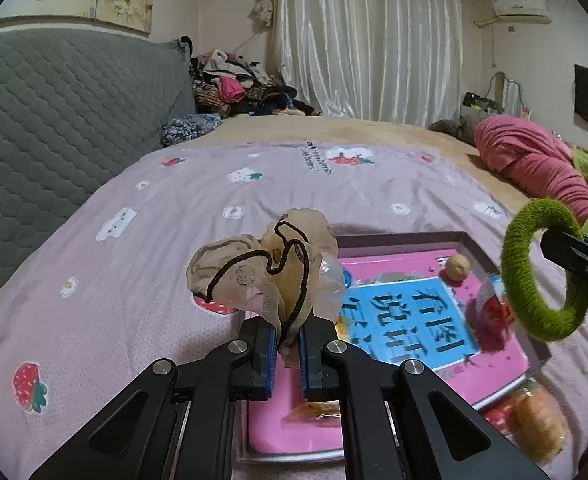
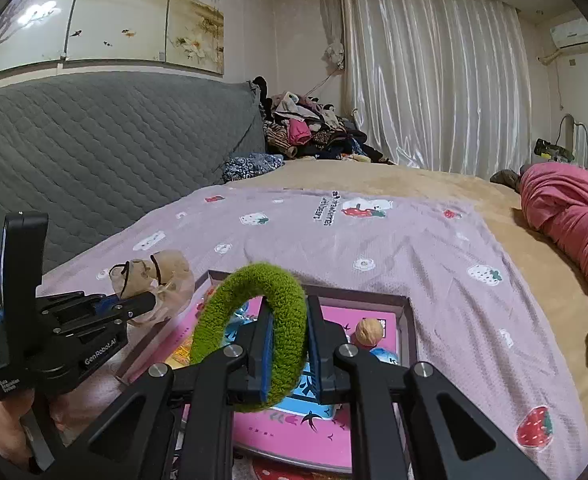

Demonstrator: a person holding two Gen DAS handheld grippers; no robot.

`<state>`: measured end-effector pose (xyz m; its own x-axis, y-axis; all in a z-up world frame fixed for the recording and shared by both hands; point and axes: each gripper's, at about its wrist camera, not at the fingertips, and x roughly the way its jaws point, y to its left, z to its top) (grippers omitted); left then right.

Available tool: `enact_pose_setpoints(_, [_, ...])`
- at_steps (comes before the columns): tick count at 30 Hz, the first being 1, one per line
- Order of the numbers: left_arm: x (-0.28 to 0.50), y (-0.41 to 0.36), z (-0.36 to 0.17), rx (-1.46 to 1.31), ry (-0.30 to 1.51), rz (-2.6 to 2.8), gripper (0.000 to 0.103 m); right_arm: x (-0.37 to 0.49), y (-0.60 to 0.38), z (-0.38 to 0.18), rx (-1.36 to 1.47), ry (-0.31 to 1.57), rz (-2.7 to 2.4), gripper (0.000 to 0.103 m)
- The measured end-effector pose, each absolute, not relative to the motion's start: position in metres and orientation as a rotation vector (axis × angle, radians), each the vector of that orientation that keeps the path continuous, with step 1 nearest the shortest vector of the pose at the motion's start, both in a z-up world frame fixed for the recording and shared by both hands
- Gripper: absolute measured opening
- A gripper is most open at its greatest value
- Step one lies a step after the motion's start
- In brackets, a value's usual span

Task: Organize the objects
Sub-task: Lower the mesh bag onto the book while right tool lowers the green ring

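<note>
My left gripper point(image 1: 285, 350) is shut on a beige sheer scrunchie with a black cord point(image 1: 261, 268), held above the near left corner of a shallow pink-lined box point(image 1: 470, 242). The scrunchie also shows in the right wrist view point(image 2: 153, 280), in the left gripper point(image 2: 149, 300). My right gripper point(image 2: 287, 354) is shut on a fuzzy green hair ring point(image 2: 249, 332), held above the box point(image 2: 408, 320). The ring also shows at the right of the left wrist view point(image 1: 542, 268). A walnut point(image 1: 457, 268) point(image 2: 369, 332) lies in the box on a pink and blue book.
The box rests on a lilac strawberry-print sheet point(image 1: 133, 264) over a bed. Wrapped snacks point(image 1: 534, 424) lie by the box's near right side. A grey quilted headboard point(image 1: 53, 120) is at left, a pink rolled blanket point(image 1: 534, 160) at far right, a clothes pile point(image 1: 233, 88) behind.
</note>
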<state>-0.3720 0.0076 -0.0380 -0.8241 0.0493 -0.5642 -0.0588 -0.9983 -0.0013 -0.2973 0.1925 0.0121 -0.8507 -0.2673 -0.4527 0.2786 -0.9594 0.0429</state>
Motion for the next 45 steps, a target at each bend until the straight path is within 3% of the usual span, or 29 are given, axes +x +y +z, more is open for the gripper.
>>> enact_pose_setpoints(8, [-0.385,0.008,-0.062,-1.011,0.022,2.901,0.009,-0.311,0.195,-0.011,0.788,0.050,-2.745,0.015])
enact_pose_setpoints(31, [-0.400,0.011,-0.090,-1.145,0.020,2.820,0.010,-0.345,0.185,-0.078,1.196,0.370,-2.757,0.015])
enact_pose_setpoints(36, [-0.399,0.012,-0.088,-1.136,0.023,2.813,0.022,-0.345,0.187,-0.077,1.201,0.372,-2.760,0.017])
enact_pose_setpoints(42, [-0.398,0.011,-0.087,-1.136,0.022,2.814,0.026,-0.346,0.187,-0.075,1.201,0.359,-2.759,0.027])
enact_pose_setpoints(45, [-0.396,0.011,-0.084,-1.121,0.019,2.809,0.036,-0.346,0.188,-0.073,1.189,0.356,-2.763,0.034])
